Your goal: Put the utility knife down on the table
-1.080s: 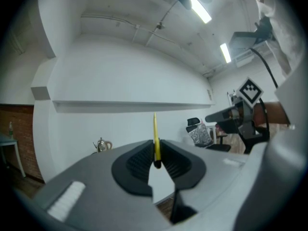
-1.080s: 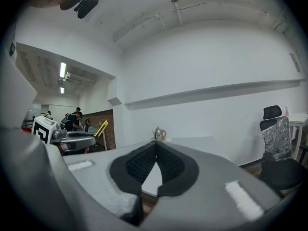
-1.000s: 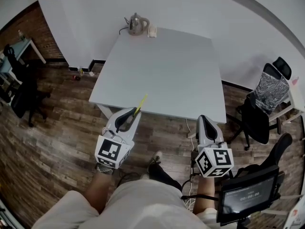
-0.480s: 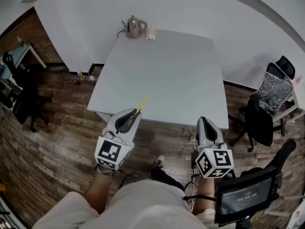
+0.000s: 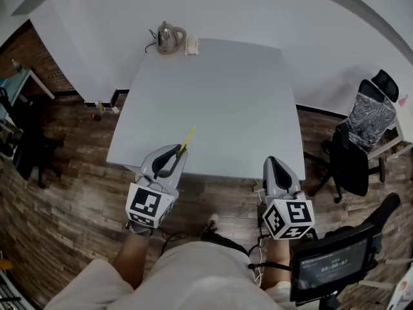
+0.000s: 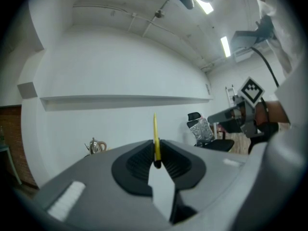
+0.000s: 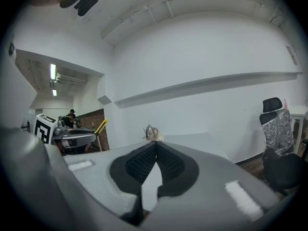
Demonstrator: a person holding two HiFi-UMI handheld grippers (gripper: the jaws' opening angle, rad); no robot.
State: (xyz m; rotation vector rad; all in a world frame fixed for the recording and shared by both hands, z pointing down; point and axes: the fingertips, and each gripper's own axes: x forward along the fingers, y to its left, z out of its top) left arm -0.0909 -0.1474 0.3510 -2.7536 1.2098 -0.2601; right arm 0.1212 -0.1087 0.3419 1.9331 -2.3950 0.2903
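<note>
I see the left hand-held gripper at the near edge of the white counter, pointing roughly level across it. Its jaws are clamped on the yellow utility knife. In the left gripper view the ribbed pads press on the knife's rear end from both sides, and the slim yellow body sticks out past the tips. From the head view the knife's free end lies over the near left part of the counter. It is held in the grip, not lying on the surface.

The right hand-held gripper sits to the right, at the counter's near edge, well apart from the left one. Its pads meet at the tips with nothing between them.

At the far left corner of the counter stands a metal kettle, with a small white object just beside it. A black office chair stands on the wooden floor to the right of the counter.
</note>
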